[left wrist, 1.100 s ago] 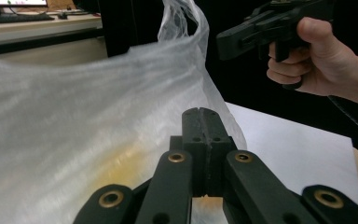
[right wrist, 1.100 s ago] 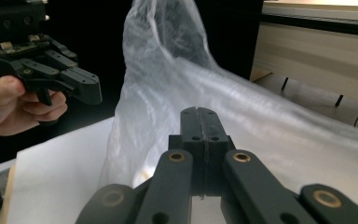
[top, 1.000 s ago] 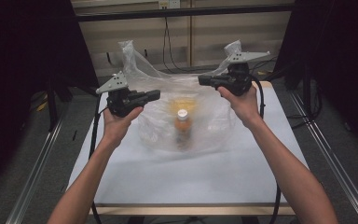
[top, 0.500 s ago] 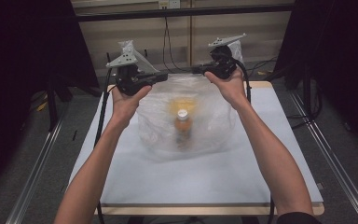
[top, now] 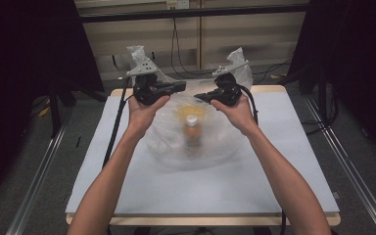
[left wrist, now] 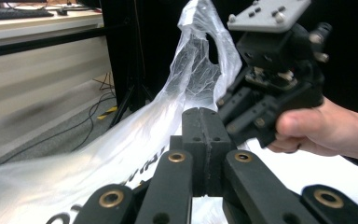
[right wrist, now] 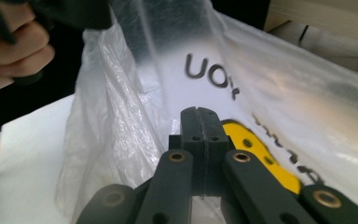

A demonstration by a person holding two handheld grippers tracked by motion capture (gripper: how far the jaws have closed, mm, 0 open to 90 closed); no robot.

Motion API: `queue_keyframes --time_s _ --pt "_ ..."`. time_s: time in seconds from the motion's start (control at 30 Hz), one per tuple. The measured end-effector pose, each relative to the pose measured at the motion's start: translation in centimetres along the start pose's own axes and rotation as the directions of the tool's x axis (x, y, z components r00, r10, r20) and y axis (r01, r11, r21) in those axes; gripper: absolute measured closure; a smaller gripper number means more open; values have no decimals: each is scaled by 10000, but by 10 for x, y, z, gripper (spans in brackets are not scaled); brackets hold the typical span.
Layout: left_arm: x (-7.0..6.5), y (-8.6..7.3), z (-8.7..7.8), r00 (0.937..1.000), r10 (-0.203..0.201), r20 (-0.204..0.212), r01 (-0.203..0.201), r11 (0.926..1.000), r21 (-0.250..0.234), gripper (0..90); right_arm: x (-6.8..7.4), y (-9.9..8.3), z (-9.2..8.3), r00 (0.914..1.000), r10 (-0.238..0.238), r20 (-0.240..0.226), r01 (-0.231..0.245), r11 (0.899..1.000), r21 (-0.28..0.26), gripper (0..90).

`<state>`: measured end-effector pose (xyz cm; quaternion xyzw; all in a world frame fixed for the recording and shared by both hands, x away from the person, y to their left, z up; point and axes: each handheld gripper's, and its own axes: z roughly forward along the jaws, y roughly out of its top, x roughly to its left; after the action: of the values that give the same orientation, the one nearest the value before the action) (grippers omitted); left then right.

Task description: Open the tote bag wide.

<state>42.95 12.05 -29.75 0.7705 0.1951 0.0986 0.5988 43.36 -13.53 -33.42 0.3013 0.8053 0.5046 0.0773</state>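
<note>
Clear crinkly plastic bag (top: 196, 132) with black lettering and a yellow patch sits mid-bench on the white bench (top: 127, 196), toward the far edge, and it's pulled up at both top corners. Inside it there's a small bottle (top: 191, 132) with a white cap and orange-ish label, standing upright, a bit blurry through the plastic.

Left tongs (top: 180, 86) are up above the bag's far left side, jaws clenched tight together in the left gripper view (left wrist: 205, 135), with the bag film draped right around them, so it looks like they're pinching the plastic. One handle loop of the bag sticks up behind them.

Right tongs (top: 199, 96) are the same deal on the other side: jaws pressed together (right wrist: 204, 135) with the bag wall bunched at them. Both tips point inward toward each other, near but apart, over the bag's mouth.
</note>
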Motion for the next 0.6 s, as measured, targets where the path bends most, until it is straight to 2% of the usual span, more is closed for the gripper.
queue_keyframes --time_s 0.23,0.3,0.4,0.6 --pt "-12 -3 8 9997 66 232 -66 10000 8 900 20 -12 -7 9983 -337 -484 332 9994 -108 900" --pt "-15 -7 9 9995 60 304 -62 10000 68 900 30 -18 -10 9964 -569 -626 561 9983 -142 900" --pt "-16 -15 10 9997 116 230 -122 9996 268 900 34 -21 -11 9961 -641 -601 633 9979 -140 900" --pt "-14 -35 9 9995 -126 275 114 9990 434 900 44 -34 -11 9943 -711 -795 694 9973 -236 900"
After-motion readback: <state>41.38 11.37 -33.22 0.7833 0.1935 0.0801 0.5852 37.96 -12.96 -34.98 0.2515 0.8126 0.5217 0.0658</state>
